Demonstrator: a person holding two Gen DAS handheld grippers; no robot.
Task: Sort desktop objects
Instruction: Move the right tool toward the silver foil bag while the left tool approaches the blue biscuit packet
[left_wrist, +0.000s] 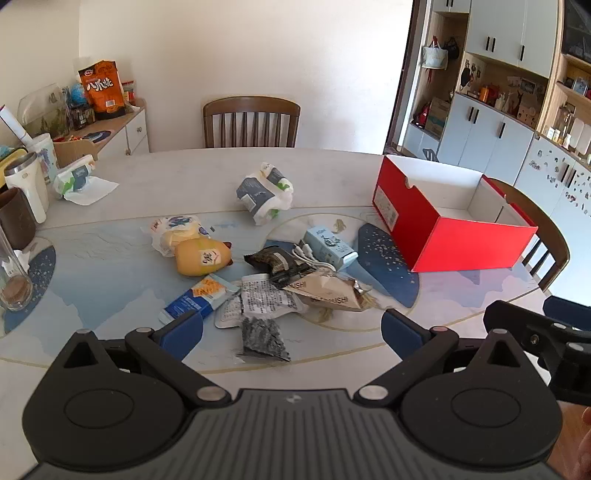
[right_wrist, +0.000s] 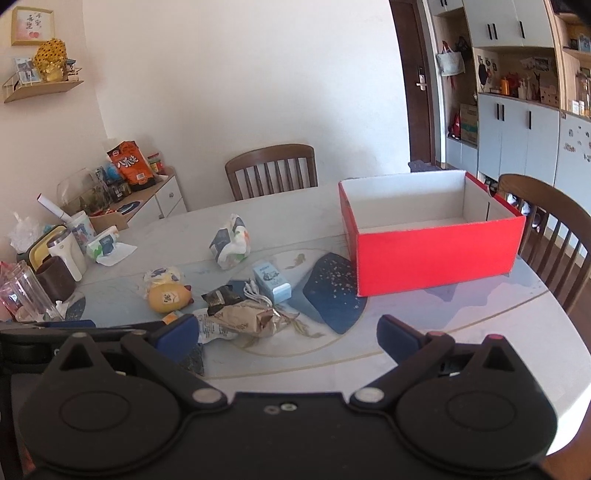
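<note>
Two grippers (left_wrist: 291, 332) (right_wrist: 288, 334), one red box (right_wrist: 436, 254)

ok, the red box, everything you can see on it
The red box is an open-topped cardboard carton, bright red outside and white inside, with no lid in view. It looks empty in the right wrist view. One short end carries a white printed label and a small notch in its top edge. It stands upright on the table, at the right of the clutter, with nothing touching it but the tabletop. A chair stands behind it.

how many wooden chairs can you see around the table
2. One chair stands at the far side of the table; the other chair is at its right edge behind the red box. Others may be out of view.
</note>
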